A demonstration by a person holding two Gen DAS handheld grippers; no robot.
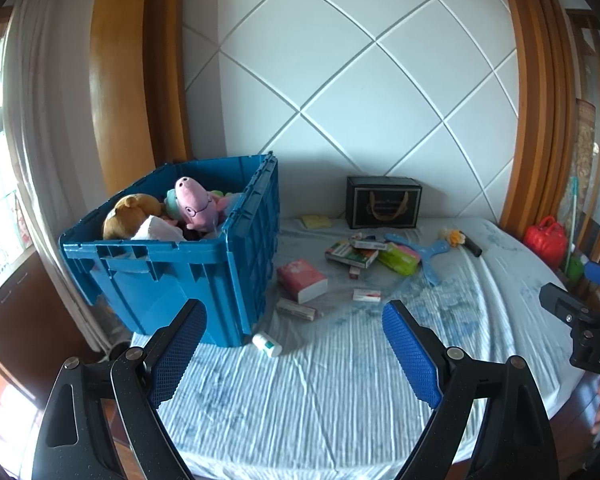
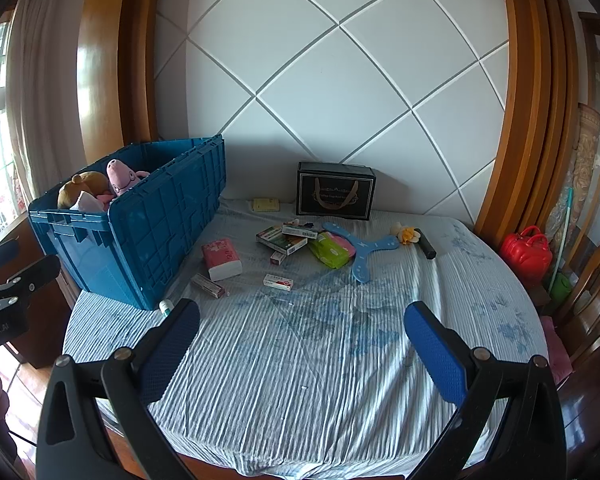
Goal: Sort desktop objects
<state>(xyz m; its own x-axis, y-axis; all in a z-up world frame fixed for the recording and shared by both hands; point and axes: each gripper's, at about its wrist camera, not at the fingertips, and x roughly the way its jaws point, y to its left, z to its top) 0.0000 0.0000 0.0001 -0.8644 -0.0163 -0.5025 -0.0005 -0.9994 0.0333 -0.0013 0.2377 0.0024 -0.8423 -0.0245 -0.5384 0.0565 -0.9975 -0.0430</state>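
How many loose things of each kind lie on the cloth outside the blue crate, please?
small cartons: 5, as far as the pile shows
soft packs: 3
white bottle: 1
blue boomerang: 1
black box: 1
yellow pad: 1
flower-topped stick: 1
Total: 13

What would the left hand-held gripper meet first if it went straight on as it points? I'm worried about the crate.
Probably the bare tablecloth: the open left hand-held gripper tilts downward. The white bottle lies nearest that line; the blue crate sits left. Depth is unclear.
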